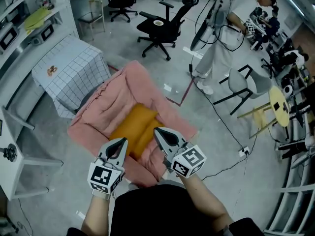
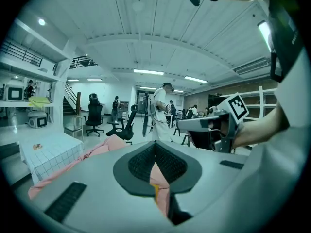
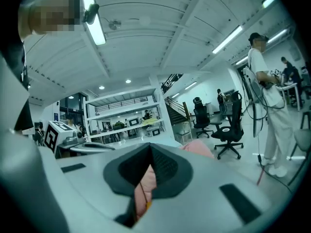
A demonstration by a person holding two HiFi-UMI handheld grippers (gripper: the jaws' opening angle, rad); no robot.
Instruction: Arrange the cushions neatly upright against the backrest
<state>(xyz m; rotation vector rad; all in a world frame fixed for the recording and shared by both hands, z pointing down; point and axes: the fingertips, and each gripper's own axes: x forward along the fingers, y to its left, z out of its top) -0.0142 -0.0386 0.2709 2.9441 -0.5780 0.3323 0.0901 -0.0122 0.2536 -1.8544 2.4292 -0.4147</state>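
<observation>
A pink-covered armchair stands on the floor below me, its backrest on the far side. Orange cushion lies flat on the seat; a crease runs through it, so it may be one cushion or two. My left gripper hovers over the seat's near edge, shut and empty. My right gripper hangs beside it at the cushion's right edge, also shut and empty. In the left gripper view the shut jaws show pink and orange through the slit. The right gripper view shows the same.
A table with a checked cloth stands left of the armchair, white shelving behind it. A black office chair and a standing person are beyond. A grey chair, a round wooden stool and floor cables lie to the right.
</observation>
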